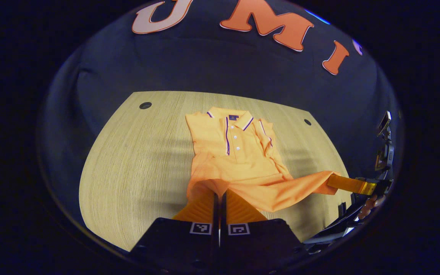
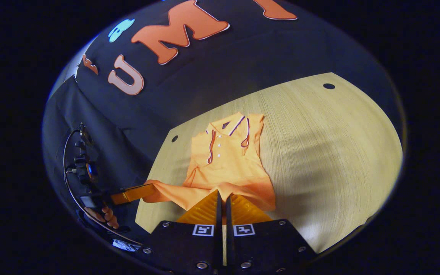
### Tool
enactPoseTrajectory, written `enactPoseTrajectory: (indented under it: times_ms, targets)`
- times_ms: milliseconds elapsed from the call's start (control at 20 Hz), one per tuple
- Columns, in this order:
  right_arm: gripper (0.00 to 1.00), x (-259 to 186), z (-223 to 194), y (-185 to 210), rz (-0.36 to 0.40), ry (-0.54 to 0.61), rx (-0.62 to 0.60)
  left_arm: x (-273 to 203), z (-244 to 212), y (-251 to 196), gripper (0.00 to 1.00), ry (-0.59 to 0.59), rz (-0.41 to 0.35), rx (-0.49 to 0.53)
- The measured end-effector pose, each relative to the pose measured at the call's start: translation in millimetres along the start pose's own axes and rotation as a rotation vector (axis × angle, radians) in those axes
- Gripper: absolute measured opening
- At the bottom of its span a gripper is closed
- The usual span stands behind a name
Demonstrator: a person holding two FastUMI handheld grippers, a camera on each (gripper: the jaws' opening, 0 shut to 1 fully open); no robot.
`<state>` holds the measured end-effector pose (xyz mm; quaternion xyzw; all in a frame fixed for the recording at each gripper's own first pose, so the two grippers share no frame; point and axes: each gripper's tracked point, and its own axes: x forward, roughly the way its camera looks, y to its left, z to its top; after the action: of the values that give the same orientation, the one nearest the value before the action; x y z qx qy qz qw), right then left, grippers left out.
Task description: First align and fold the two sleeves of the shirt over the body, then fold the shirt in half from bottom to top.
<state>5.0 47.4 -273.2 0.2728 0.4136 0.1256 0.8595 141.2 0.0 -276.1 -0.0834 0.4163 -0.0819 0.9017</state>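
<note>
I have both grippers — left (image 1: 220,194), right (image 2: 222,196) — clamped on the shirt (image 1: 235,152) hem, lifted off the table (image 1: 136,160).

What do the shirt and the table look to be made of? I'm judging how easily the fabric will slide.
The shirt looks like soft matte knit cloth, perhaps cotton piqué: it drapes and creases where lifted. The table looks like pale wood-grain laminate or veneer, smooth with a faint sheen; fine straight grain lines show.

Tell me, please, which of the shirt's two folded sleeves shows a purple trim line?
The sleeve on the right hand-held gripper side: a purple line runs along it, while the opposite side of the shirt shows plain orange.
</note>
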Motion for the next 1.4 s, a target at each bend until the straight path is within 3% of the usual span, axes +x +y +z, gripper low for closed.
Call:
enactPoseTrajectory:
  times_ms: [300,600,1150,1400]
  targets:
    - [0.04,27.0,51.9,14.6,-0.008,-0.038,-0.019,22.2,61.8,7.3,0.01,-0.024,-0.031,-0.006]
    - [0.05,64.9,100.1,10.2,-0.063,-0.044,-0.062,62.3,109.1,26.7,0.01,-0.016,-0.053,-0.023]
    - [0.05,175.0,157.9,-23.2,-0.174,0.015,-0.050,181.0,165.7,75.3,0.01,0.040,-0.075,-0.060]
    - [0.04,219.3,161.0,-41.4,-0.217,0.067,-0.040,225.5,172.5,87.1,0.01,0.074,-0.075,-0.073]
